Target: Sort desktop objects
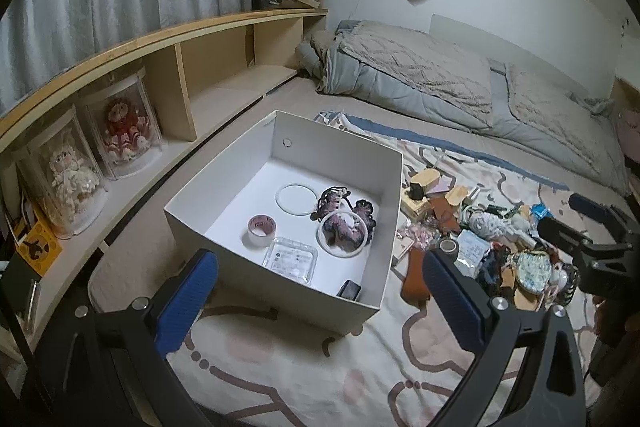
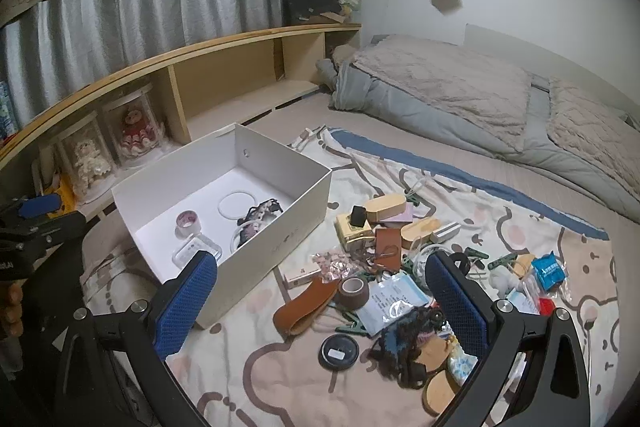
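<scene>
Both the left gripper (image 1: 320, 279) and right gripper (image 2: 320, 279) hang spread and empty; the white rectangular cardboard box (image 2: 276, 227) sits just beside the clutter pile of small objects (image 2: 384, 267), bare patterned blanket (image 2: 280, 379) nearest.

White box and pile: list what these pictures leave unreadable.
- Box: in the right wrist view its near wall hides part of the floor, including the dark item at the near corner.
- Pouch: print too small, either view.
- Pile's right end: in the left wrist view the right tool covers it.
</scene>
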